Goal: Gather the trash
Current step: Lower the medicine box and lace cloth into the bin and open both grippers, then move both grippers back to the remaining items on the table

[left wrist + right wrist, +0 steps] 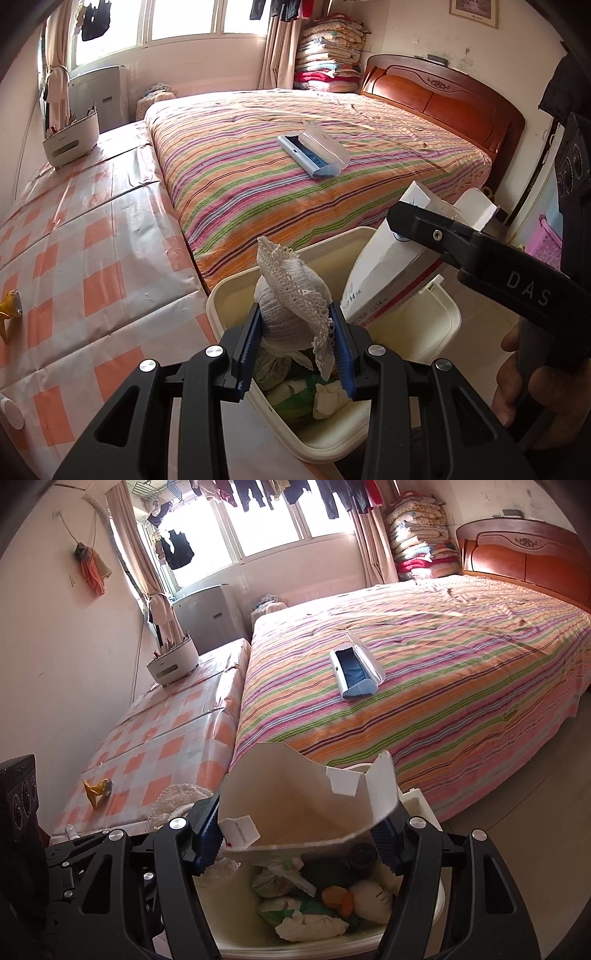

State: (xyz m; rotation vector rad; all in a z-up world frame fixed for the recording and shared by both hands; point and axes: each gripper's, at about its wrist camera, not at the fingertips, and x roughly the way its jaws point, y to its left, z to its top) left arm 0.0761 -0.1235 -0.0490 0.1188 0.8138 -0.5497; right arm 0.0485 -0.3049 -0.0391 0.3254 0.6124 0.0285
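Note:
My left gripper (297, 334) is shut on a crumpled white lace cloth (291, 291) and holds it over the cream trash bin (236, 284), which holds several crumpled wrappers and tissues. My right gripper (295, 830) is shut on a torn white cardboard box (306, 805) and holds it above the same bin (236, 934). In the left wrist view the right gripper's finger (436, 229) clamps the box (384, 266) just right of the lace cloth. A yellow wrapper (96, 788) lies on the checked surface, also at the left edge of the left wrist view (9, 310).
A striped bed (295, 166) fills the middle, with a blue and white lint brush (314, 153) on it. A checked orange bench (74, 258) runs along its left side and carries a white container (70, 138). A pink basket (546, 243) stands at the right.

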